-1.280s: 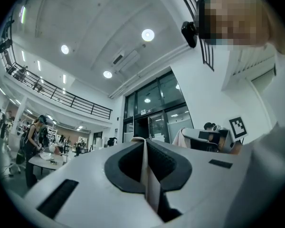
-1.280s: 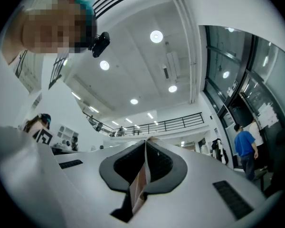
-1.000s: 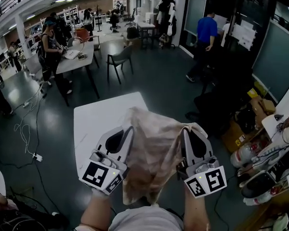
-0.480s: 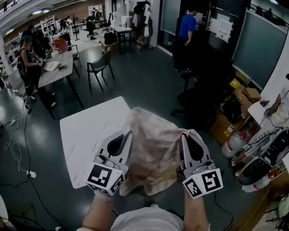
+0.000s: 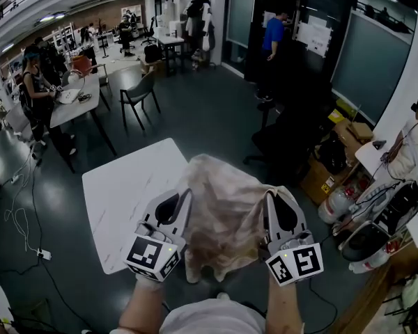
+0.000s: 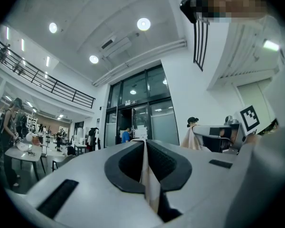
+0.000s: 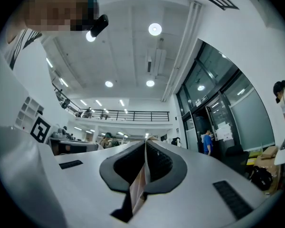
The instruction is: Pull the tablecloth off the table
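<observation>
Left gripper: jaws clamped on a fold of the cloth, with a thin edge of it showing between the pads.
Right gripper: pinching the cloth's other side in the same way.
Cloth: bunched and slung between both grippers, sagging below them; its long axis runs gripper to gripper.
Table: ahead and left of the left gripper, which is the nearer one; its top looks bare.
Contact: the cloth's far fold sits beside the table's right edge, possibly still touching it.
Next move: probably drawing both grippers back and away from the table.
</observation>
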Demonstrator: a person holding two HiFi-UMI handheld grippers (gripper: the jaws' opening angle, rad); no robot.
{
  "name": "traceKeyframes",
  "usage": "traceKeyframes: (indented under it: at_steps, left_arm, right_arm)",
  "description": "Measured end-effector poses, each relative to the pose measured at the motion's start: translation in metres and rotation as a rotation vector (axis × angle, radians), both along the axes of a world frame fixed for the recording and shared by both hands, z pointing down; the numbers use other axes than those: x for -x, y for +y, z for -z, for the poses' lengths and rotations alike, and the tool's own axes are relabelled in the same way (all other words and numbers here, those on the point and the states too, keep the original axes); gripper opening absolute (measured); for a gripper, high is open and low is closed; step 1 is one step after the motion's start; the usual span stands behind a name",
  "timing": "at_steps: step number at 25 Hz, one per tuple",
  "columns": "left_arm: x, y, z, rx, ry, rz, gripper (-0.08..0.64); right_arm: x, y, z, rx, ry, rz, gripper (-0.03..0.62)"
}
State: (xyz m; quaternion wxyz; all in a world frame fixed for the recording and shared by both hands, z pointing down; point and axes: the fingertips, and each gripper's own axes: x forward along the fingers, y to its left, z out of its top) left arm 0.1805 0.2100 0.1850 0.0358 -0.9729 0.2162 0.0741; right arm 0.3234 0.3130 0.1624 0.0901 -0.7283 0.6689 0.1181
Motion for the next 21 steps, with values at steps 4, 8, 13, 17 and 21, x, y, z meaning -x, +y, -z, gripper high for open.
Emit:
traceKeyframes:
  at_steps: [4,8,13,17,21]
  left_arm:
    - [0.004,-0.005,-0.002,0.003,0.0,-0.003,0.012]
    - [0.005,-0.008,-0.003,0.007,-0.001,-0.004,0.012]
    - [0.004,-0.01,-0.001,0.011,0.002,0.003,0.012]
    - [0.005,-0.012,0.001,0.017,0.005,0.01,0.012]
    - [0.003,-0.015,-0.001,0.02,0.006,0.017,0.012]
  right_arm:
    - [0.002,-0.005,-0.005,0.006,-0.007,-0.006,0.028]
    - [0.002,-0.007,-0.008,0.007,-0.023,-0.001,0.028]
    - [-0.001,-0.009,-0.006,0.006,-0.029,0.005,0.028]
    - [-0.002,-0.011,-0.003,0.008,-0.031,0.009,0.028]
    - [-0.005,-0.013,-0.005,0.009,-0.031,0.009,0.028]
